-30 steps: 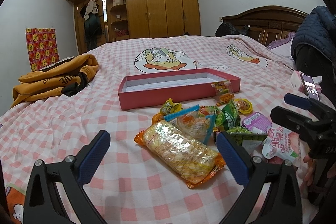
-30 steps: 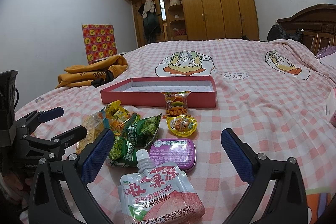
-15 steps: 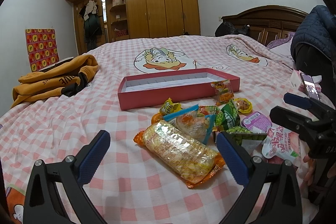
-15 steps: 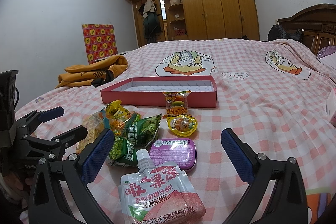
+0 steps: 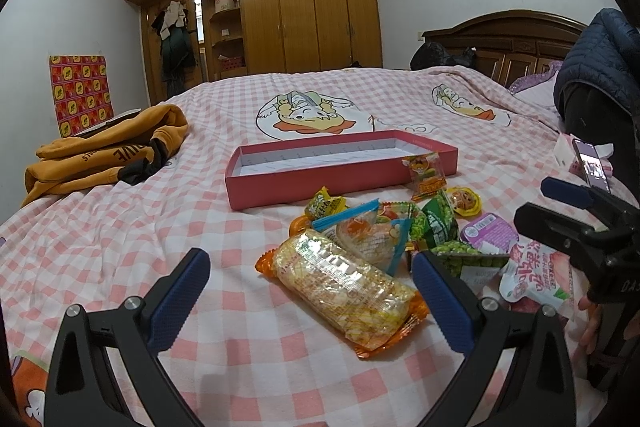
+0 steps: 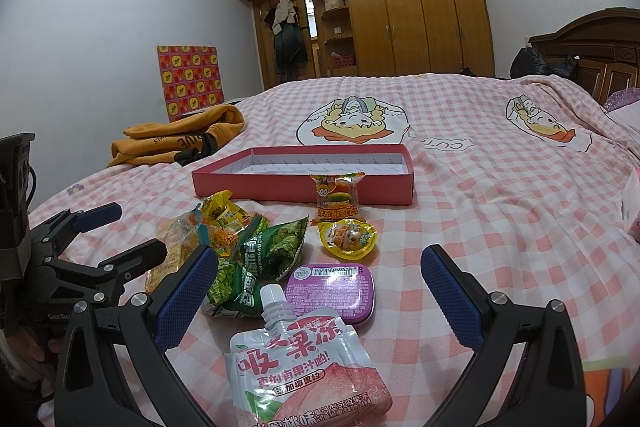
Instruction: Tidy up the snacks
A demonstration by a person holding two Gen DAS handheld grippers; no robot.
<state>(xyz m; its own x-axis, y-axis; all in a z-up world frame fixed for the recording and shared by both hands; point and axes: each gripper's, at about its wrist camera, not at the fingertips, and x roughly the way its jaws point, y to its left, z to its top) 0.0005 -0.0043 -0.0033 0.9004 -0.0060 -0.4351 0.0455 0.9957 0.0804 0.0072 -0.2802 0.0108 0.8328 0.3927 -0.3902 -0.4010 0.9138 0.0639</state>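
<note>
Now both spread wide, empty: left gripper (image 5: 310,293) straddling long cracker pack (image 5: 344,289); right gripper (image 6: 320,287) around jelly pouch (image 6: 304,371), red box (image 6: 304,179) ahead.

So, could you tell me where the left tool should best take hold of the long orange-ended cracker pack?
Probably across the middle of the cracker pack, coming down from above. It lies flat on the bedspread, diagonally between the open left tool's fingers, so turning the fingers square to its long sides should let them close on the narrow width, away from the crimped ends.
</note>
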